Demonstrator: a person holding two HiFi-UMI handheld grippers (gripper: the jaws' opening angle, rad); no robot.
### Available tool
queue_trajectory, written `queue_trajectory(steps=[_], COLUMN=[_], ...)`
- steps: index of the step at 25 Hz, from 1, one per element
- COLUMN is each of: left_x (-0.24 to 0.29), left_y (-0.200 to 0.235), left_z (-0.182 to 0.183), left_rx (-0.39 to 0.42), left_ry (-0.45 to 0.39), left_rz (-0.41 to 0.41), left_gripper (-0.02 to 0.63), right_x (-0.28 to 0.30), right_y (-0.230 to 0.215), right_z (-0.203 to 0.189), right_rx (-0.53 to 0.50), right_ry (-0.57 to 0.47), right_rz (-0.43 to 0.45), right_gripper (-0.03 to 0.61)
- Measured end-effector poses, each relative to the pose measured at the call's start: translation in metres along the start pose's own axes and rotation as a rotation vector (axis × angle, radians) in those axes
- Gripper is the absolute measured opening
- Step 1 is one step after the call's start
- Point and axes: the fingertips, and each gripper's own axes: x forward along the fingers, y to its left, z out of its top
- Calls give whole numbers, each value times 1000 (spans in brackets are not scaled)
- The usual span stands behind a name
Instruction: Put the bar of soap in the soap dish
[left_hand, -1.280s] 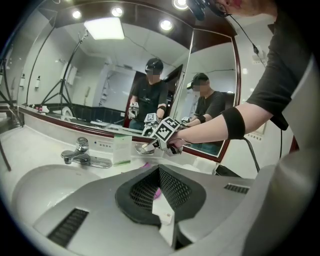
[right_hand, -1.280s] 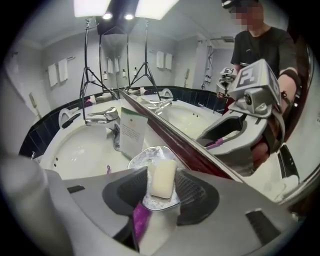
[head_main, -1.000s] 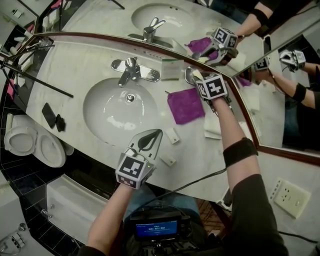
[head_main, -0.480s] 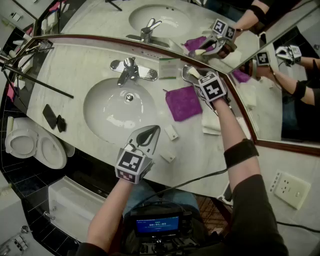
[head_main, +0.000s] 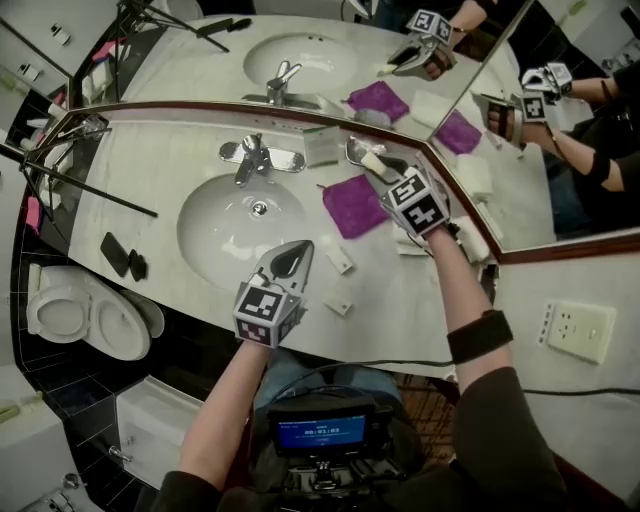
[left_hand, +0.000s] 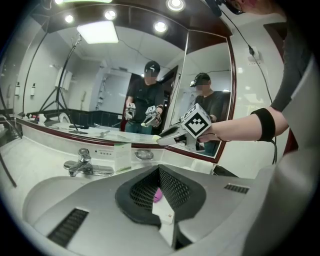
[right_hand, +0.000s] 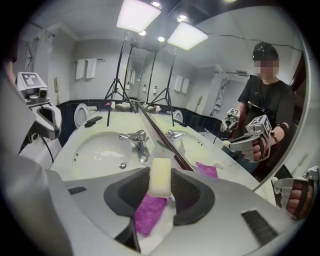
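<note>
The right gripper (head_main: 380, 168) is clamped on the cream-coloured rectangular bar of soap (head_main: 372, 163). In the right gripper view the two dark mesh pads (right_hand: 185, 192) press on the lower half of the bar (right_hand: 160, 178). Its upper half sticks out past the jaw tips, toward the faucet. Through the gap under the bar the purple square cloth (right_hand: 150, 215) shows on the counter below.

In the left gripper view this gripper (left_hand: 167, 139) is held up off the counter, with the soap (left_hand: 156, 137) at its tip. The soap is above the shiny oval metal soap dish (left_hand: 143, 155) and slightly to its right, clear of it. From the head view the bar overlaps the near edge of that dish (head_main: 355, 150), which stands at the back of the counter against the mirror. The purple cloth (head_main: 352, 205) lies just in front of the dish, under the gripper's body.

A white and green carton (head_main: 322, 147) stands just left of the dish. Beyond it is the chrome faucet (head_main: 250, 155), over the white oval basin (head_main: 240, 225).

The left gripper (head_main: 290, 262) hovers at the front rim of the basin, well apart from the soap. Its jaws are closed together with nothing between them (left_hand: 159, 175). Two small white wrapped packets (head_main: 343, 262) (head_main: 338, 305) lie on the pale marble counter (head_main: 150, 150), just to its right.
</note>
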Motion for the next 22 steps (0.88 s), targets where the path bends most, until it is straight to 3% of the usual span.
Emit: queue_trajectory(steps=[10,22], left_x=[-23,-35], left_y=[-6,-7], left_z=[13,16], left_rx=[56,84], left_ry=[-5,-13], left_rz=[-27,-47], left_gripper=[5,5], right_x=[-88,-148], right_y=[41,77], right_z=[-12,-73], right_rx=[129,498], right_ry=[-66,-126], right_rz=[-86,-217], right_gripper=[149,149])
